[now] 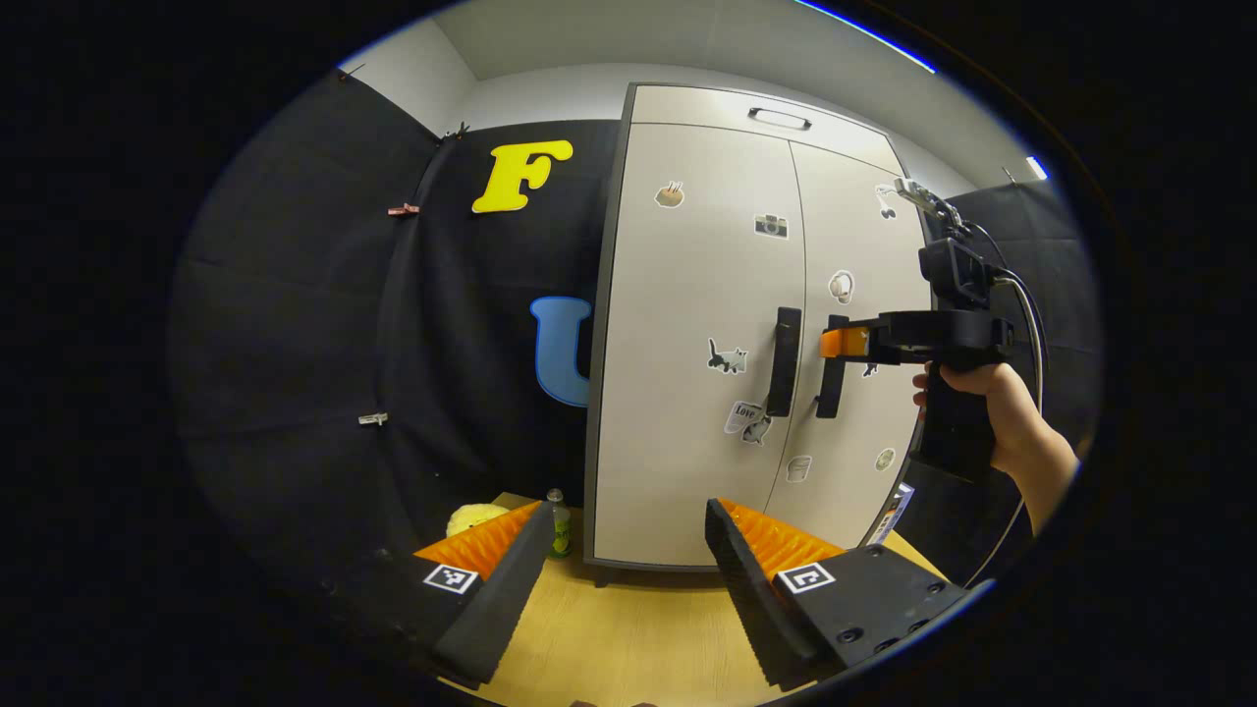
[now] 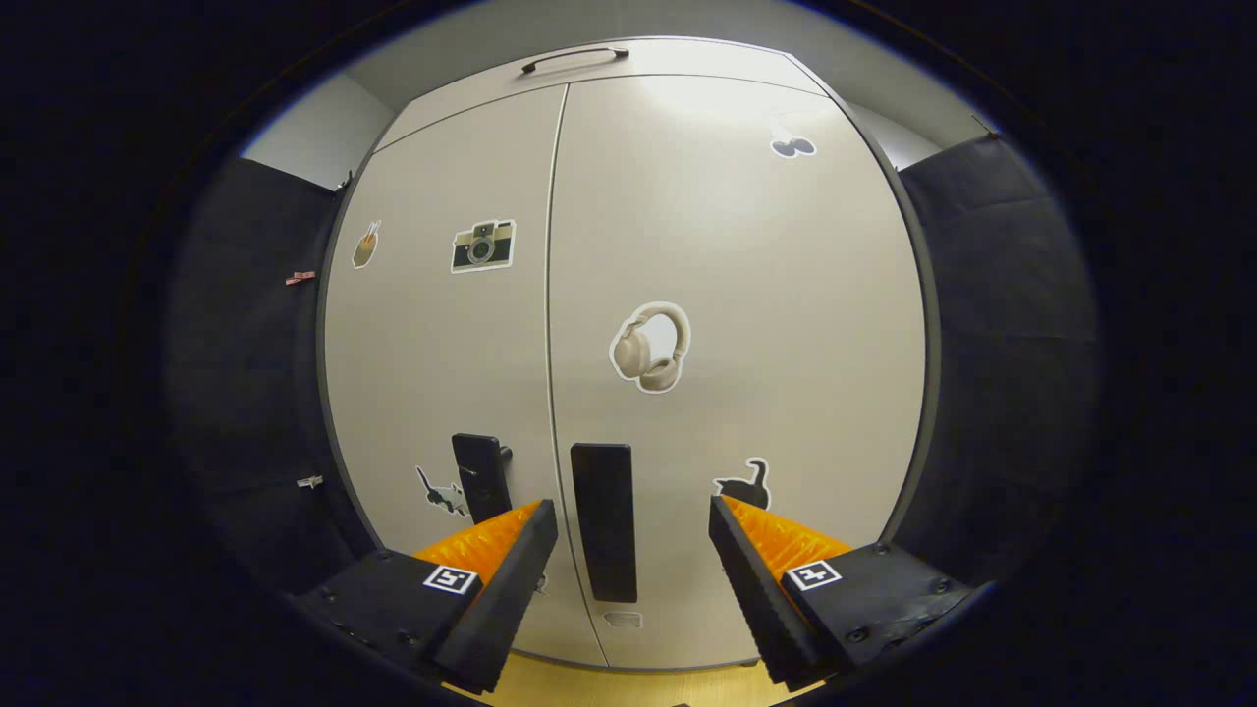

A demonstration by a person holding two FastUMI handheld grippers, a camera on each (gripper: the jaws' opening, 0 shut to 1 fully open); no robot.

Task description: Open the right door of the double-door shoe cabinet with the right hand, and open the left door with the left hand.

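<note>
- my left gripper (image 1: 624, 579) hangs back from the shoe cabinet (image 1: 687, 324), fingers spread wide with nothing between them
- from the left gripper view the cabinet stands upright on the wooden table (image 1: 628, 638), against the black cloth wall, both doors shut
- the left door (image 1: 687, 393) carries its dark vertical handle (image 1: 783, 361) near the centre seam; the right door (image 1: 854, 245) has its own handle (image 1: 831, 388) just beside it
- my right gripper (image 1: 833, 342) sits at the top of the right door's handle in that view, held by my right hand (image 1: 992, 403); whether the fingers touch the handle i cannot tell
- in the right gripper view, my right gripper (image 2: 628, 579) is spread open, the right door's handle (image 2: 604, 520) standing between the fingers, not pinched
- the left door's handle (image 2: 481, 476) shows just left of my left finger there
- stickers dot both doors: a camera (image 2: 482, 244), headphones (image 2: 649, 347), a cat (image 1: 727, 357)
- a small green bottle (image 1: 558, 525) and something yellow and fluffy (image 1: 476, 516) sit on the table left of the cabinet
- a dark handle (image 1: 780, 119) lies across the cabinet's top panel
</note>
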